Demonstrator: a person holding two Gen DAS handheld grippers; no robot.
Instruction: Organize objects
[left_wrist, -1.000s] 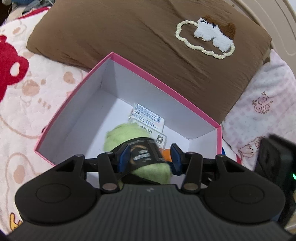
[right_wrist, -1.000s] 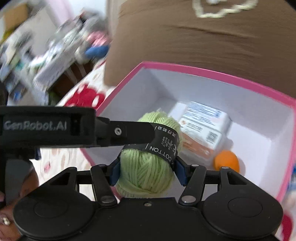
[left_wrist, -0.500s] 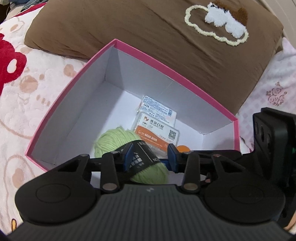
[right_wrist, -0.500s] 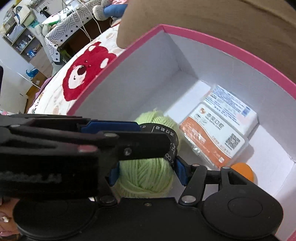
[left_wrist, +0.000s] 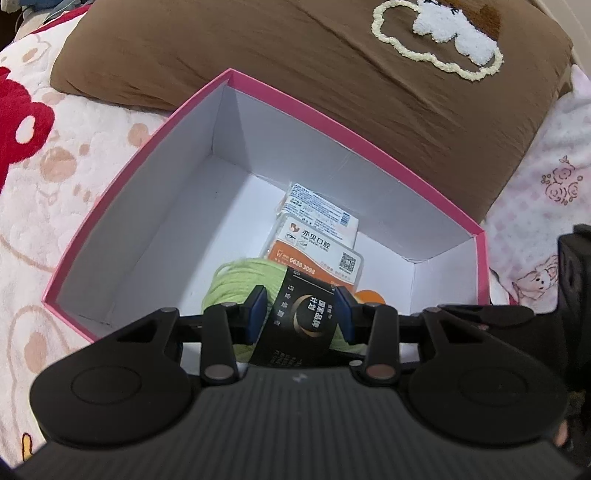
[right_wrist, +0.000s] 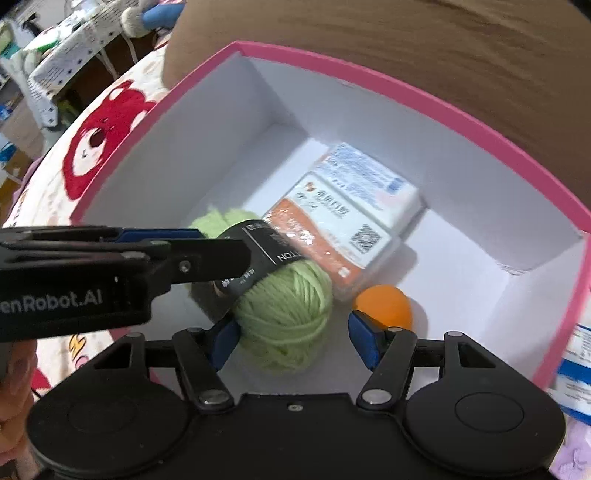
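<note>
I've lowered the yarn ball (right_wrist: 284, 314) into the pink box (left_wrist: 155, 136) beside the packets (right_wrist: 343, 225); left gripper (left_wrist: 301, 310) pinches its label, right gripper (right_wrist: 291, 341) closing, not gripping.

The left gripper (left_wrist: 300, 314) points steeply downward, its 2 blue pads (left_wrist: 255, 314) pressed against the sides of a banded ball of green yarn (right_wrist: 288, 317). The right gripper (right_wrist: 291, 341) also tilts down, and its jaws are closing with the yarn between them: the left pad touches the yarn, the right pad (right_wrist: 364, 341) stands clear of it.
</note>
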